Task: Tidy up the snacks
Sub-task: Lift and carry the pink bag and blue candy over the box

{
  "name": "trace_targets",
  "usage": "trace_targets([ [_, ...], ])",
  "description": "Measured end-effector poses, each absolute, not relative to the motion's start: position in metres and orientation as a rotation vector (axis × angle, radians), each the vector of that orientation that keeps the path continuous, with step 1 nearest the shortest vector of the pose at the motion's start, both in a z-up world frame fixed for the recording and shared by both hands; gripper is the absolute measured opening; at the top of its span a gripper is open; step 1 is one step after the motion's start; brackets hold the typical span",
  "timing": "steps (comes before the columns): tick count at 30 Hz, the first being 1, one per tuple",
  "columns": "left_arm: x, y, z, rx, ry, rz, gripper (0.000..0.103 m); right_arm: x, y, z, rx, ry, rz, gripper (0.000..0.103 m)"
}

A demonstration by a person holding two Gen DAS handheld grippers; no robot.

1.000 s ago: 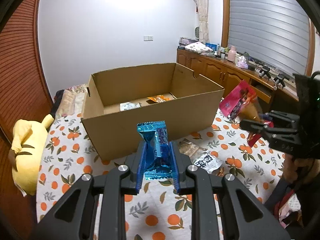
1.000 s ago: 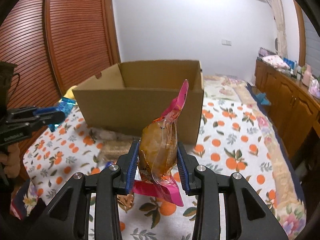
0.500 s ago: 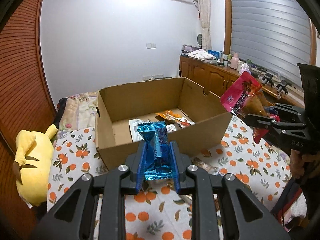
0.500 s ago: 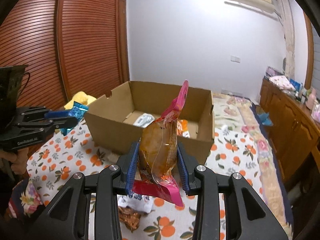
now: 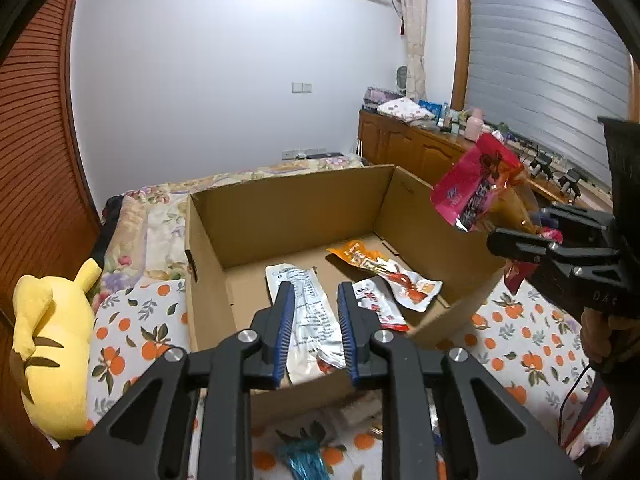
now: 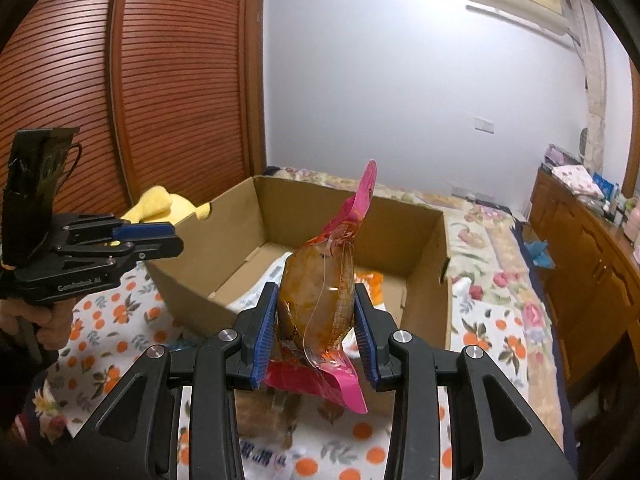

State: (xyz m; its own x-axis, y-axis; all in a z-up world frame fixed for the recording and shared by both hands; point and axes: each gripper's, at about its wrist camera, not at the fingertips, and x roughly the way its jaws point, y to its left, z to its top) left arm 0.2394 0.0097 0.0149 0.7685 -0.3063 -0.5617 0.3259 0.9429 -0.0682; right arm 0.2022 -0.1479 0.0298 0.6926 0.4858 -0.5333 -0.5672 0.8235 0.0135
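An open cardboard box [image 5: 304, 208] stands on the orange-print bedspread; it also shows in the right wrist view [image 6: 424, 236]. Inside lie a white packet [image 5: 312, 312], an orange packet [image 5: 384, 268] and a red-and-white packet [image 5: 378, 308]. My left gripper [image 5: 315, 330] is open and empty above the box's near edge. A blue wrapped snack [image 5: 302, 458] lies blurred on the bedspread below it, outside the box. My right gripper [image 6: 316, 330] is shut on a pink-and-clear snack bag [image 6: 324, 300] and holds it above the box's near wall; the bag also shows in the left wrist view [image 5: 476, 188].
A yellow plush toy [image 5: 48, 344] lies left of the box. Loose snack packets [image 6: 264, 408] lie on the bedspread under my right gripper. A wooden cabinet [image 5: 420, 148] with clutter runs along the right wall. A slatted wooden wardrobe [image 6: 120, 80] stands at the left.
My left gripper has opened and the blue snack has dropped out of it, onto the bedspread in front of the box. Both grippers have moved closer to the box and higher over it.
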Motion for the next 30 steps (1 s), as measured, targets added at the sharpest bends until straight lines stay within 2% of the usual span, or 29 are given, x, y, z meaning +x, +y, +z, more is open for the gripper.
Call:
trace_targets([
  [5, 0.24, 0.019, 0.008, 0.005, 0.636, -0.352, 0.021, 0.222, -0.139, 0.027, -0.164, 0.557, 0.606, 0.036],
  [10, 0.207, 0.033, -0.003, 0.004, 0.636, -0.325, 0.044, 0.233, -0.132, 0.019, -0.163, 0.573, 0.621, 0.036],
  [22, 0.15, 0.032, 0.018, 0.045, 0.604, -0.308, 0.044, 0.238, -0.136, 0.017, -0.151, 0.567, 0.657, 0.036],
  [30, 0.15, 0.035, -0.03, 0.033, 0.737, -0.281, 0.044, 0.233, -0.137, 0.019, -0.163, 0.555, 0.664, 0.036],
])
